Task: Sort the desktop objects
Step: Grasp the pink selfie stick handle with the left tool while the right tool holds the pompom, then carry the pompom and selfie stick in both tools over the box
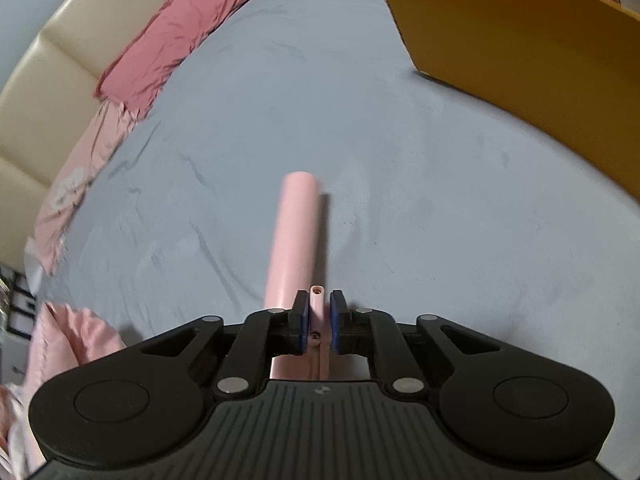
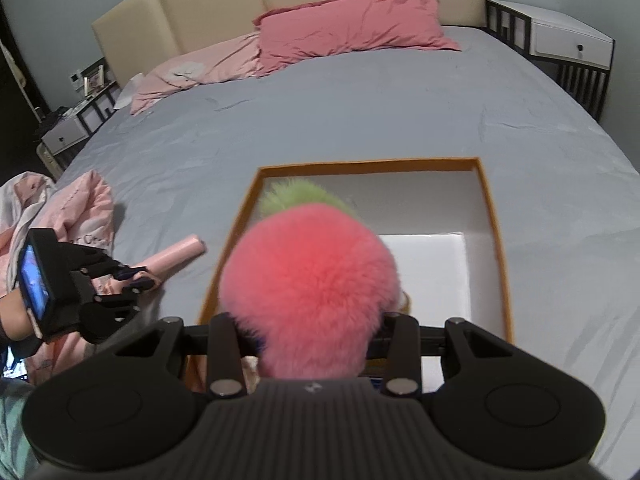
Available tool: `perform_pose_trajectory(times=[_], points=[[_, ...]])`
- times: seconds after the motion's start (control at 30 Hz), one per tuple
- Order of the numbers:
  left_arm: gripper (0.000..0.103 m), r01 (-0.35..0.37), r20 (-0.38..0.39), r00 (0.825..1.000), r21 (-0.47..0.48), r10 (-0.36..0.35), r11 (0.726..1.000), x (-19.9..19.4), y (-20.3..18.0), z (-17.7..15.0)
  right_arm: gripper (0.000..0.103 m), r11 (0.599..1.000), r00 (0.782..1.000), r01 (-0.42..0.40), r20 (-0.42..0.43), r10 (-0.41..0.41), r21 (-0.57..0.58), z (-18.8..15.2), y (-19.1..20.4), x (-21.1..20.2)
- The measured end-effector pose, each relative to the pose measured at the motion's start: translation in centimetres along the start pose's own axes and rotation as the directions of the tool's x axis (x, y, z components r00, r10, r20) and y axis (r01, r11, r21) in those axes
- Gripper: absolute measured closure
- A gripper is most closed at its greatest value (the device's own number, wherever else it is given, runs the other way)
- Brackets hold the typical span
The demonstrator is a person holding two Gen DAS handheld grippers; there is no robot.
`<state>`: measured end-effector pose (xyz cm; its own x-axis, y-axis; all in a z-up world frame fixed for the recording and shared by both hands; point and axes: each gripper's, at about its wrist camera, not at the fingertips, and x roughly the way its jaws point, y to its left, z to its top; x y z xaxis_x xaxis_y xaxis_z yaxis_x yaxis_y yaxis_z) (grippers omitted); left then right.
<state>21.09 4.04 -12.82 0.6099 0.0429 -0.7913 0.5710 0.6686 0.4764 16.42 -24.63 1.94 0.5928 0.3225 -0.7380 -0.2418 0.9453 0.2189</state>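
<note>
My left gripper (image 1: 319, 322) is shut on the thin clip of a pink tube-shaped object (image 1: 298, 236), holding it just above the grey bedsheet. The same gripper (image 2: 138, 276) and pink tube (image 2: 180, 254) show at the left of the right wrist view. My right gripper (image 2: 316, 344) is shut on a fluffy pink strawberry plush (image 2: 312, 280) with a green tuft, held over the near left part of the open orange box (image 2: 490, 200). Its fingertips are hidden by the fur. The box has a white lining.
The orange box wall (image 1: 520, 52) stands at the right of the left wrist view. A dark pink pillow (image 2: 352, 32) and a light pink pillow (image 2: 200, 68) lie by the cream headboard. Crumpled pink cloth (image 2: 80, 208) lies at the bed's left edge. Nightstands flank the bed.
</note>
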Motion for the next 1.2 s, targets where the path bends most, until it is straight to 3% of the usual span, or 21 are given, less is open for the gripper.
perform_pose_trajectory(times=[0.07,0.3,0.53,0.7,0.87,1.2], points=[[0.096,-0.011,0.011,1.0,-0.022,0.012,1.0,-0.6,0.2,-0.1,0.062,1.0,1.0,0.016,-0.002,-0.016,0.001,-0.1,-0.7,-0.2],[0.096,0.062,0.064,0.996,-0.111,-0.055,0.992,-3.6,0.2,0.0,0.062,0.997,0.999,0.043,-0.014,-0.043,0.058,0.5,-3.8,-1.4],[0.096,0.109,0.153,0.985,-0.194,-0.08,0.975,-8.3,0.2,1.3,0.061,0.992,0.986,0.109,-0.131,-0.1,0.066,-0.9,-4.6,0.8],[0.096,0.152,0.215,0.971,-0.213,-0.106,0.965,-11.5,0.2,2.9,0.061,0.987,0.982,0.138,-0.141,-0.125,0.087,-1.9,-5.0,1.6],[0.096,0.168,0.27,0.956,-0.189,-0.113,0.968,-14.0,-0.2,5.1,0.06,0.982,0.975,0.184,-0.133,-0.178,0.035,-2.2,-4.1,1.8],[0.096,0.157,0.34,0.93,-0.034,-0.136,0.987,-17.5,-4.0,9.7,0.06,0.984,0.978,0.176,-0.112,-0.174,0.004,-3.2,-4.1,0.4]])
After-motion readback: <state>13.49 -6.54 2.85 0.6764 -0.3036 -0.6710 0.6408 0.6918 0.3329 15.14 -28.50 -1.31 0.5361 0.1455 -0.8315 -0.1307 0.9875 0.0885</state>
